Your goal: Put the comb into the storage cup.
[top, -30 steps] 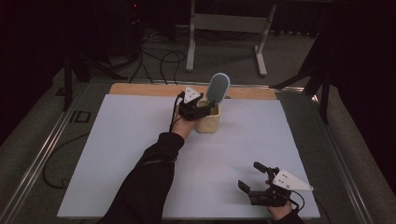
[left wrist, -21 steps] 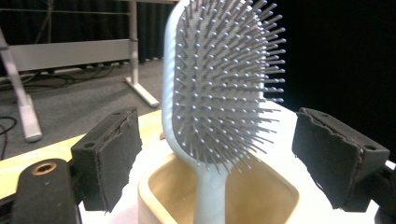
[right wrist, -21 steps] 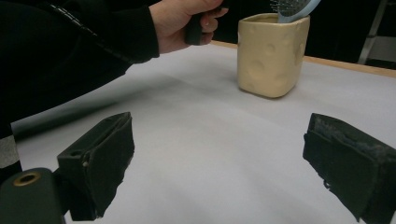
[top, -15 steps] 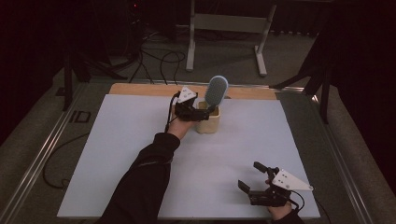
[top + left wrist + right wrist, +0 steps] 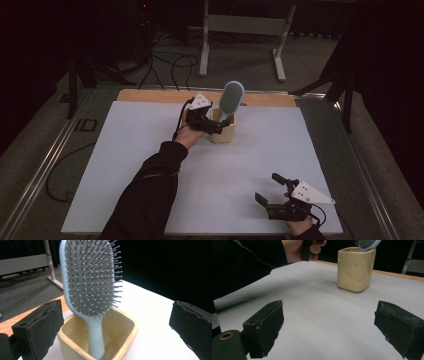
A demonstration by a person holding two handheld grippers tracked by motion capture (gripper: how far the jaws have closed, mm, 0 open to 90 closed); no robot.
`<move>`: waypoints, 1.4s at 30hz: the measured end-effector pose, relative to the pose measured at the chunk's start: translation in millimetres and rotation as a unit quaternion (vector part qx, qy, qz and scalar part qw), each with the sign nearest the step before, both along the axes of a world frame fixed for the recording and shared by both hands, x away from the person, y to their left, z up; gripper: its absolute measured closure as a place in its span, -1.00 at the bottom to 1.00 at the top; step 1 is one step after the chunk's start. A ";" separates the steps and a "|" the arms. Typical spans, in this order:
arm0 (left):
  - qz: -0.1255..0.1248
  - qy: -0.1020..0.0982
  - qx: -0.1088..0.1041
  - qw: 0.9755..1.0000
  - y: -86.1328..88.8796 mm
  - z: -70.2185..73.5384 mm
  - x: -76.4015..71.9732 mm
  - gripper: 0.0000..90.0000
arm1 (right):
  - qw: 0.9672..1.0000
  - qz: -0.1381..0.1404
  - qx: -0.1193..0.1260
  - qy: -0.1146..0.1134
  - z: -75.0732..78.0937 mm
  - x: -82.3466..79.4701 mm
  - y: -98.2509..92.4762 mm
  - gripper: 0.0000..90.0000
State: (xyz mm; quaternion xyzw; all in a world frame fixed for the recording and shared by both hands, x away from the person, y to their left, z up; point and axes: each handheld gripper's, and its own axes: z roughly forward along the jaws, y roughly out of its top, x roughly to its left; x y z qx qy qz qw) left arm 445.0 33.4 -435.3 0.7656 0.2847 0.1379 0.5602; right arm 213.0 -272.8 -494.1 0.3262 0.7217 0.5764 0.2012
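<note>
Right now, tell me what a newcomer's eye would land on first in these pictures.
The pale blue hairbrush stands handle-down in a cream square cup near the far edge of the white table, bristle head rising above the rim. The left gripper sits beside the cup with jaws spread wide, having just opened. The right gripper rests open at the near right corner.

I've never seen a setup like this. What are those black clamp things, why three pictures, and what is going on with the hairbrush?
No machine here: a person holds a black two-jaw hand gripper in each hand. One picture looks down from above the table; the other two come from small cameras riding on each gripper, looking along its jaws. On the white table sheet stands a cream square ceramic cup with a pale blue bristled hairbrush standing in it, handle down. The left gripper is at the cup; its jaws have just been opening and stand wide, touching neither brush nor cup. The right gripper rests near the table's front edge, open, holding nothing.
</note>
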 end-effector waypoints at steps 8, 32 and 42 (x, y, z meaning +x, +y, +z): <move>-0.038 0.015 -0.002 0.999 6.2 11.5 -3.4 -1.00 | 1.000 -0.003 0.001 0.000 0.0 0.0 -1.2 -0.80; -0.077 0.024 0.006 0.997 41.1 25.7 -30.5 -1.00 | 1.000 -0.003 -0.004 0.002 -0.4 -0.1 1.5 -0.80; -0.072 0.022 0.003 0.997 60.8 27.7 -42.0 -1.00 | 1.000 -0.004 -0.005 0.001 -0.1 0.0 2.1 -0.80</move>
